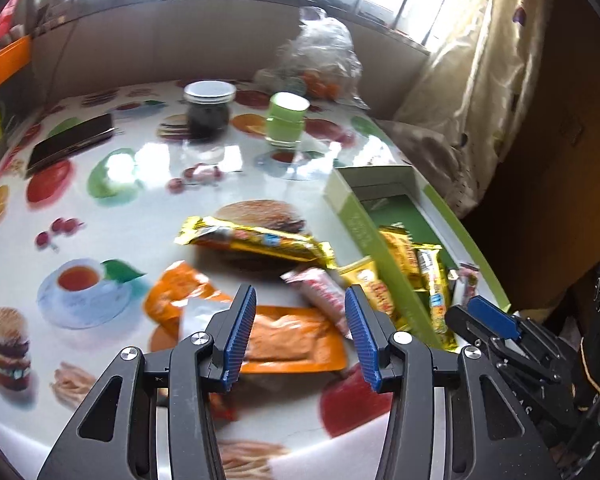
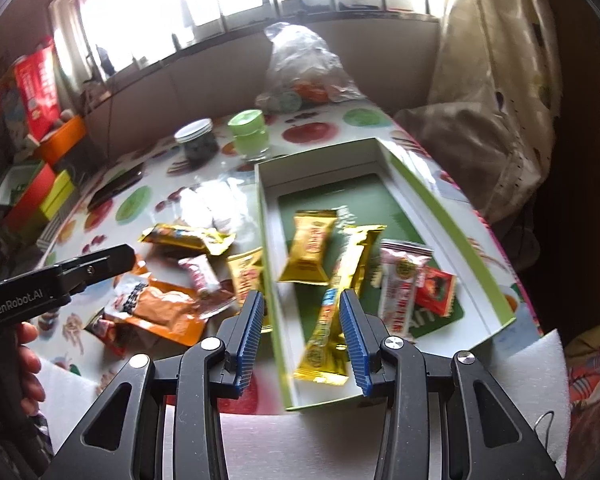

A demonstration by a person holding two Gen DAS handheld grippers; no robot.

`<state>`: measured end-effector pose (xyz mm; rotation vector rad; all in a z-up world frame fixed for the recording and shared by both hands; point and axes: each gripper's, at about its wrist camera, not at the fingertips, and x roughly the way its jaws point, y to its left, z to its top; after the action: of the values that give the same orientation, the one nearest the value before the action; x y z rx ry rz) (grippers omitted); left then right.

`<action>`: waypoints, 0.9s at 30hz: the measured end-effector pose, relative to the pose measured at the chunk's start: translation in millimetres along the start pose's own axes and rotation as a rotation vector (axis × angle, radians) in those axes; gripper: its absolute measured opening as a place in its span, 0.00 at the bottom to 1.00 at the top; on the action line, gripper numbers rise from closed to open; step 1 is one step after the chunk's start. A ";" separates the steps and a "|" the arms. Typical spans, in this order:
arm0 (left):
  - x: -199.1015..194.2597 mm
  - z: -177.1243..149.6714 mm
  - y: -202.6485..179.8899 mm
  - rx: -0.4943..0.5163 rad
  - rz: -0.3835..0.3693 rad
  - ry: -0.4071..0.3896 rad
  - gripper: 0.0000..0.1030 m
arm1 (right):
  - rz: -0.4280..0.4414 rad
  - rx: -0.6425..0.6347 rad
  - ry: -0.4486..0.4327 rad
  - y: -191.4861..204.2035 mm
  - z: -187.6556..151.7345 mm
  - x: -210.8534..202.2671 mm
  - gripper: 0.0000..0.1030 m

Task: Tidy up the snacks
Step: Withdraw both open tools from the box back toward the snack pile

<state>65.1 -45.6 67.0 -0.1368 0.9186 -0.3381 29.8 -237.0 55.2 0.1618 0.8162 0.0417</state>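
Observation:
A green-and-white box (image 2: 452,216) lies open on the table's right side and holds a small gold packet (image 2: 310,248), a long gold bar (image 2: 332,320), a pink-white bar (image 2: 400,284) and a red packet (image 2: 436,288). Left of the box lie a long gold bar (image 1: 252,238), a pink bar (image 1: 320,292), a small gold packet (image 1: 374,288) and orange pouches (image 1: 288,338). My left gripper (image 1: 300,336) is open and empty above the orange pouch. My right gripper (image 2: 300,336) is open and empty above the box's near left wall. The left gripper also shows in the right wrist view (image 2: 112,258).
A dark jar with white lid (image 1: 208,112), a green cup (image 1: 286,120), a black flat case (image 1: 70,144) and a clear bag of fruit (image 1: 320,60) stand at the table's far side. Coloured boxes (image 2: 40,196) sit off the left edge. A curtain (image 1: 472,80) hangs at the right.

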 end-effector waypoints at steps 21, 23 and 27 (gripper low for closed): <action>-10.5 -41.6 66.8 -0.101 0.104 0.044 0.46 | 0.090 -0.181 0.079 63.9 6.7 42.4 0.37; -7.9 -45.0 67.8 -0.108 0.104 0.058 0.46 | 0.083 -0.201 0.090 68.7 8.5 49.3 0.37; -3.0 -51.0 67.5 -0.113 0.096 0.081 0.46 | 0.097 -0.214 0.114 73.2 11.1 60.5 0.37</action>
<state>38.2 20.2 21.0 -0.1833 1.0213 -0.2039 81.1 -160.3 30.7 -0.0036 0.9117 0.2301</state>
